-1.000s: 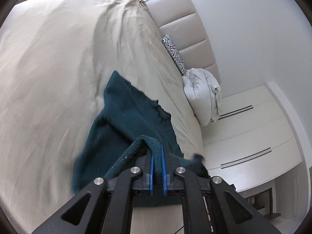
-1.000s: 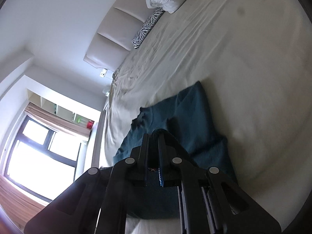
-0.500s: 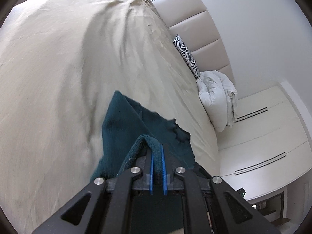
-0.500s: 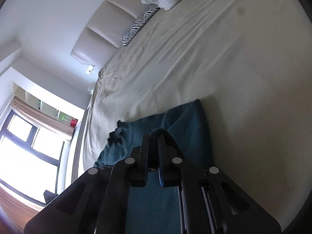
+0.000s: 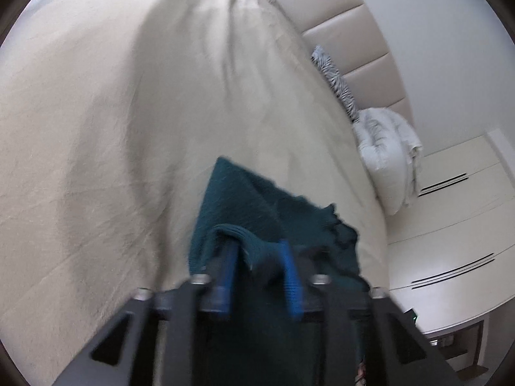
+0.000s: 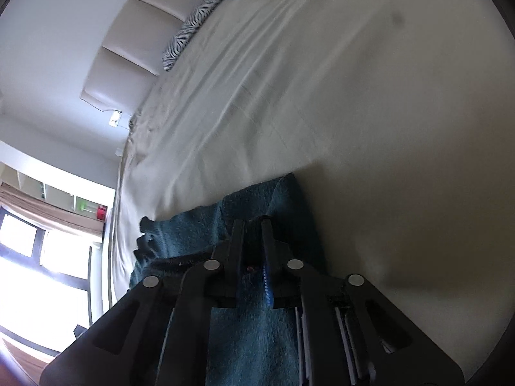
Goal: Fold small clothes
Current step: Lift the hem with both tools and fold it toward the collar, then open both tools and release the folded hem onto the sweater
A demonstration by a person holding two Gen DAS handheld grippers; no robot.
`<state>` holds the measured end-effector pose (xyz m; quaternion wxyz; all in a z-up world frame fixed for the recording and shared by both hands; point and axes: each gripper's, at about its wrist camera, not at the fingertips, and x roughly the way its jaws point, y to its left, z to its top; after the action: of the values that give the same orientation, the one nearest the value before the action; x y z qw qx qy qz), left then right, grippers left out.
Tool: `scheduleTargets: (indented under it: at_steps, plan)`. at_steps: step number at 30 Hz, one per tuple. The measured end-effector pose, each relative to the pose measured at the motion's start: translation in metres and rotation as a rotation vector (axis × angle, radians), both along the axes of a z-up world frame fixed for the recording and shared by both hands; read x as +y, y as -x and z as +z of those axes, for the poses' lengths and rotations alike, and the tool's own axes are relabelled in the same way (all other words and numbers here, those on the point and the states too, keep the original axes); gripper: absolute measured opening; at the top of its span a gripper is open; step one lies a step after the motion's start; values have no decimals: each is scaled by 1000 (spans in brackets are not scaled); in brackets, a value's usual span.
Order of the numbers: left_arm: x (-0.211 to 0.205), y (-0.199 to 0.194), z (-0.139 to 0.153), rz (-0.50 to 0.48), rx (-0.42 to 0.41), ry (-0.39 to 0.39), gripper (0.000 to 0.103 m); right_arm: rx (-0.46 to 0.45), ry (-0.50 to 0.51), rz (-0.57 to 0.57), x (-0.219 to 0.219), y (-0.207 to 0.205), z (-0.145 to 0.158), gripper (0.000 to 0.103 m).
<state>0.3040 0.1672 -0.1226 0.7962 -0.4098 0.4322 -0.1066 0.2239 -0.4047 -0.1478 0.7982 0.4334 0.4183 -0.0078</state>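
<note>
A dark teal knitted garment [image 5: 257,199] lies on the cream bedsheet [image 5: 112,112], folded over on itself. My left gripper [image 5: 257,247] has its blue fingers spread apart, with a fold of the teal cloth [image 5: 254,244] still draped loosely between them. In the right wrist view the same garment [image 6: 199,228] lies on the bedsheet [image 6: 354,96]. My right gripper [image 6: 252,225] has its fingers close together, pinching the teal cloth's edge just above the bed.
A zebra-print cushion [image 5: 338,80] and a white bundled duvet [image 5: 386,148] lie by the padded headboard [image 5: 347,32]. White wardrobe doors [image 5: 450,218] stand beyond the bed. A bright window [image 6: 38,257] shows in the right wrist view.
My left gripper has opened and let go of the cloth. Both grippers moved forward over the bed, carrying the garment's near edge over the far part.
</note>
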Motion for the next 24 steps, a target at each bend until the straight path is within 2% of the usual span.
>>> scheduleTargets:
  at_steps: [1,2,5,6,8,11,15,19,22,24]
  plan:
    - [3,4,4,15,-13,-11,62,-7,28,7,1,2,3,17]
    - [7,9,10,47,-41,-22,68,0,67,10,3,2,6,26]
    - [16,16,16,81,-62,-3,68,-9,114,9,4,7,15,55]
    - [17,19,16,84,-62,1,68,-14,131,-1,4,9,20,57]
    - [14,24,16,73,-60,-36,68,-21,163,2,7,16,29,57]
    - [8,32,16,46,-57,-93,67,-27,219,64,24,21,40,57]
    - [-6,48,13,27,-69,-180,66,-12,390,178,57,34,49,57]
    - [-16,56,8,4,-65,-254,63,-3,508,273,83,48,47,57]
    - [-21,63,11,-5,-86,-290,63,-7,485,255,70,64,44,54]
    - [-23,71,15,0,-104,-304,63,11,455,241,60,67,39,38]
